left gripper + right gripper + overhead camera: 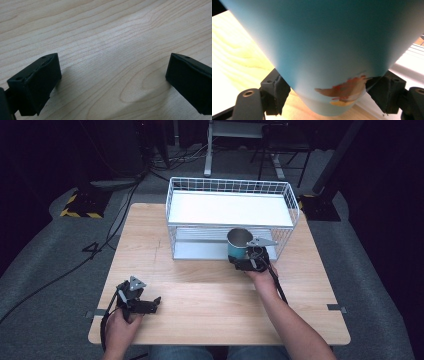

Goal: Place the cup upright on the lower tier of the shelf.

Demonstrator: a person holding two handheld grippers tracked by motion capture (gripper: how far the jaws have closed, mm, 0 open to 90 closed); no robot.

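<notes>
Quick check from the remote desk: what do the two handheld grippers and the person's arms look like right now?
Both grippers are black. The left gripper and right gripper each carry a grey three-cornered plate and trail a black cable. The fingers are blocky black pads with small screw holes. The forearms are bare, no sleeves in view.

Teal cup clamped between 2 black jaws

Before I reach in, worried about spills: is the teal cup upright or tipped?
Upright: the teal cup stands mouth-up in the right gripper, beside the wire rack.
</notes>
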